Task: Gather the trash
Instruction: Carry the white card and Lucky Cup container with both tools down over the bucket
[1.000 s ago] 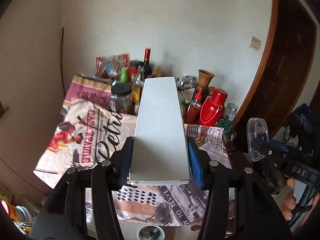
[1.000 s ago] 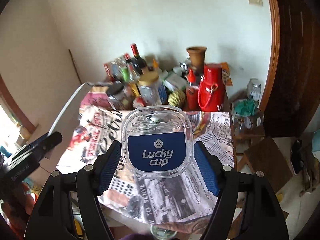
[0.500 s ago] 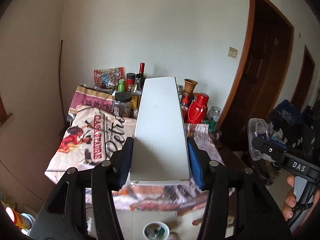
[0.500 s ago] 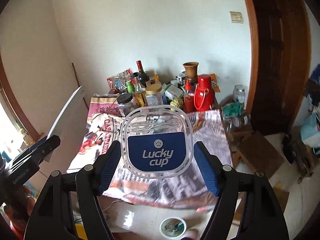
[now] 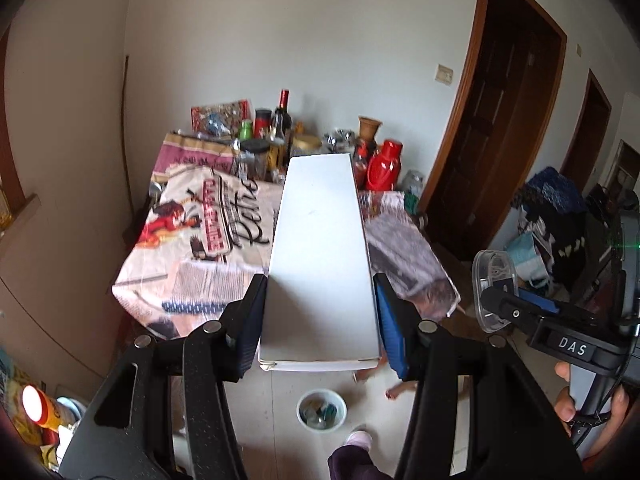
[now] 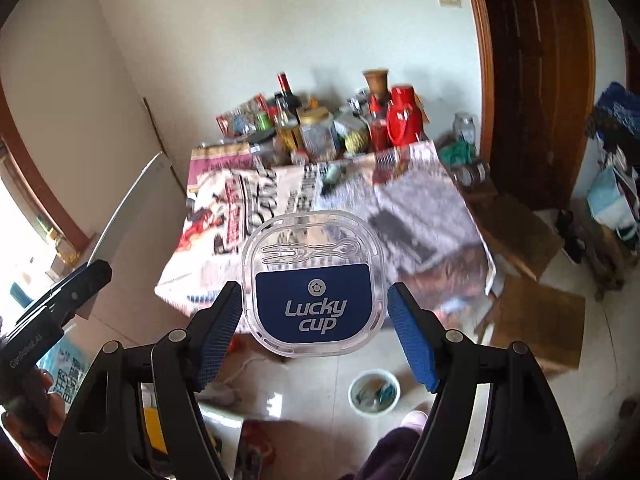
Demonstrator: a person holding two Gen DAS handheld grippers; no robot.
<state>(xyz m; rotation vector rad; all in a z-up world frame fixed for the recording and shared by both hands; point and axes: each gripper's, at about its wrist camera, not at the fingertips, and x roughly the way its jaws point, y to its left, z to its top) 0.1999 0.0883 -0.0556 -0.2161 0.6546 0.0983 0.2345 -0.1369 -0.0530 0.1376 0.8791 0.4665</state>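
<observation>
My left gripper (image 5: pixel 320 312) is shut on a long white cardboard box (image 5: pixel 320 256) and holds it in the air, pointing at the table. The box also shows at the left of the right wrist view (image 6: pixel 128 216). My right gripper (image 6: pixel 316 320) is shut on a clear plastic lid (image 6: pixel 314 284) with a blue "Lucky cup" label. That lid also shows edge-on at the right of the left wrist view (image 5: pixel 494 284). A small white bin (image 5: pixel 322 410) with trash inside stands on the floor below both grippers; it also shows in the right wrist view (image 6: pixel 374 392).
A table covered in printed newspaper (image 5: pixel 208 232) stands ahead, with bottles, jars and a red thermos (image 5: pixel 384 170) crowded at its back. A brown door (image 5: pixel 492 128) is at the right. A cardboard sheet (image 6: pixel 536 320) lies on the floor. My foot (image 5: pixel 358 440) is near the bin.
Both grippers have pulled back and away from the table with their loads. The table looks smaller and farther, and the floor and the white bin have come into view.
</observation>
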